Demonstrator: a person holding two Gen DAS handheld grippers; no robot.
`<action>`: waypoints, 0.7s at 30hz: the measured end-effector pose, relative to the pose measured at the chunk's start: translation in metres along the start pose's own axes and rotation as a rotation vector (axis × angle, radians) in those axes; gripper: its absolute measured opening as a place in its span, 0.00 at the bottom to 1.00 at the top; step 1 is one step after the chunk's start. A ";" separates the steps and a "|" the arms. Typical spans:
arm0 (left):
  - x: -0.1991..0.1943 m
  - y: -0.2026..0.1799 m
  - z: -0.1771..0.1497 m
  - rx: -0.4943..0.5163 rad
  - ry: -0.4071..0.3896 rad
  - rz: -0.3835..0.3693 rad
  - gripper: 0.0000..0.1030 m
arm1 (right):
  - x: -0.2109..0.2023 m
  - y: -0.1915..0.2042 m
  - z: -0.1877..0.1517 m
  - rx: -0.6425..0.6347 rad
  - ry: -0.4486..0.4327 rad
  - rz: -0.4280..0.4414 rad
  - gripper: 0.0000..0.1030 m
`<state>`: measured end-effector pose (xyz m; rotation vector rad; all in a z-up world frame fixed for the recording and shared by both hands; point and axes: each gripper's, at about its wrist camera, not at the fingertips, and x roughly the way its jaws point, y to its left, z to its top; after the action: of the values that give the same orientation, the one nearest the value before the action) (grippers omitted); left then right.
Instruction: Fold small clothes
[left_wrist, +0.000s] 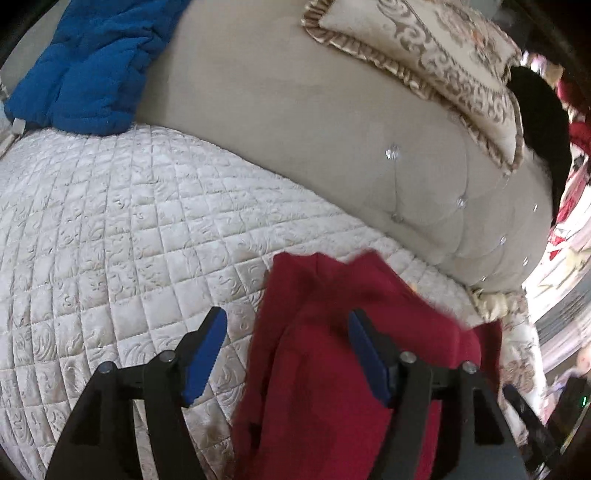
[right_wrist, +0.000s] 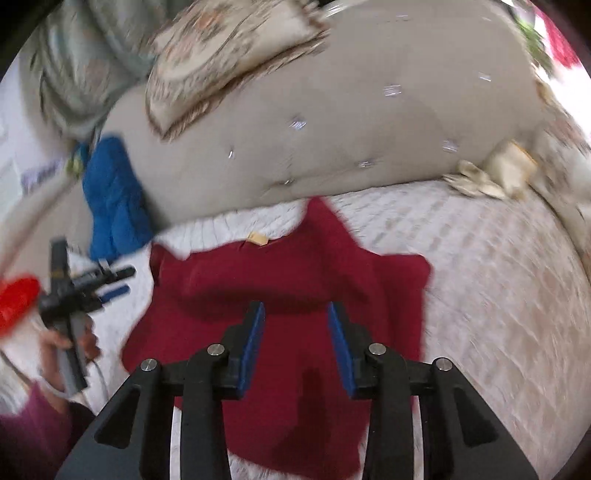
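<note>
A dark red garment (right_wrist: 295, 280) lies spread and partly bunched on the white quilted bed cover (right_wrist: 480, 277), a small tan label near its far edge. My right gripper (right_wrist: 296, 317) hovers over its middle, open and empty. My left gripper (left_wrist: 288, 328) is open and empty above the garment's (left_wrist: 332, 350) left edge, its right finger over the red cloth, its left finger over the quilt (left_wrist: 110, 229). The left gripper (right_wrist: 122, 282) also shows at the left of the right wrist view, held in a hand. That view is motion-blurred.
A beige tufted headboard (left_wrist: 314, 122) rises behind the quilt. A patterned cushion (left_wrist: 436, 55) leans on it. A blue padded garment (left_wrist: 85, 70) lies at the far left. A black item (left_wrist: 543, 122) and red-white fabrics sit at the right edge.
</note>
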<state>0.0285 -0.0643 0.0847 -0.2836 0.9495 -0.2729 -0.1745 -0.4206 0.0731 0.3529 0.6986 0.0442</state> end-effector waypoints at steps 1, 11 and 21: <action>0.004 -0.003 -0.003 0.026 0.010 0.023 0.69 | 0.018 0.002 0.006 -0.027 0.023 -0.042 0.15; 0.027 -0.009 -0.015 0.134 0.071 0.139 0.70 | 0.041 -0.058 0.023 0.208 -0.011 -0.133 0.16; 0.031 -0.008 -0.015 0.131 0.067 0.168 0.70 | 0.083 -0.046 0.061 0.027 0.057 -0.244 0.00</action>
<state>0.0323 -0.0845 0.0561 -0.0740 1.0112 -0.1897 -0.0760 -0.4694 0.0491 0.2913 0.7950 -0.1876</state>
